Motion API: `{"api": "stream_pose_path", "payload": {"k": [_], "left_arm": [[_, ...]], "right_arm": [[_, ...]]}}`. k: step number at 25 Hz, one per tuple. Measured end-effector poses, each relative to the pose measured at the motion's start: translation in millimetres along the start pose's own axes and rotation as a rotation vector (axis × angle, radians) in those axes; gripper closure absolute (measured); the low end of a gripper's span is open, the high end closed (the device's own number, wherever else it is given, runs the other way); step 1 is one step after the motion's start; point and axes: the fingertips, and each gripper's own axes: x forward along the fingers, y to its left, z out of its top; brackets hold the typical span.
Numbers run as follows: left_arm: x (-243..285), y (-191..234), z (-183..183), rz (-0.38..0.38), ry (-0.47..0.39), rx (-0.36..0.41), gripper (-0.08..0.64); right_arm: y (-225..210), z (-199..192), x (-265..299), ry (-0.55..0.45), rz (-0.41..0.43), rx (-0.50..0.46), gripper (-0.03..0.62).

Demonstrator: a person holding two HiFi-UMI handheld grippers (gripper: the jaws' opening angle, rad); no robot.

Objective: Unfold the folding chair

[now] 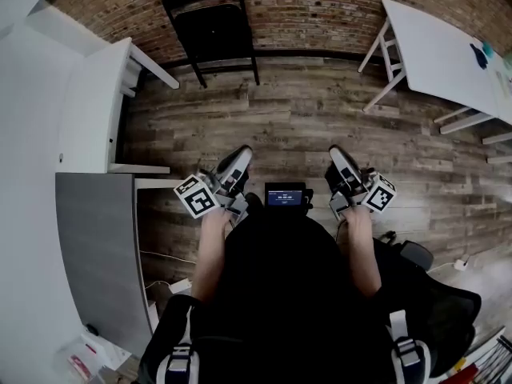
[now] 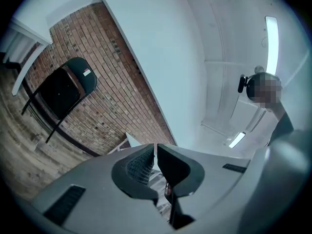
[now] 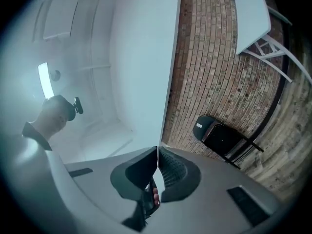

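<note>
- Jaws of both tools are pressed together with nothing between them: the left gripper (image 2: 155, 149) and the right gripper (image 3: 157, 152), two in all, are held side by side, well short of the chair.
- Each gripper carries one black-and-white marker cube (image 1: 197, 196), so two cubes; they cover most of the person's hands in the head view.
- Through the gap under the right jaws, a few fingers (image 3: 154, 197) show; the rest of that hand is hidden.
- One small black device with a lit screen (image 1: 286, 195) sits between the grippers; its print is too small to read.
- One grey flat-topped cabinet (image 1: 96, 246) is at the left, cut off by the picture's curve.
- Bare grey-brown wooden plank floor (image 1: 296, 122) lies between the grippers and the chair.
- Two white tables stand apart: the left white table (image 1: 92, 110), partly hidden, and the right white table (image 1: 436, 46), cut off at the edge, with a small teal item on it that is hard to make out.
- One black metal folding chair (image 1: 212, 24) leans folded flat against the red brick wall (image 1: 320, 10), farthest away; its top meets the frame's edge.
</note>
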Motion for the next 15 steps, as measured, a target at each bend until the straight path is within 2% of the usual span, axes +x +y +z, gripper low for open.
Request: {"api": "stream_pose_path", "payload": {"k": [15], "left_arm": [[16.4, -24.8, -27.5, 0.009, 0.026, 0.029, 0.544]], "right_arm": [[0.3, 14.0, -40.2, -0.022, 0.02, 0.022, 0.572]]}}
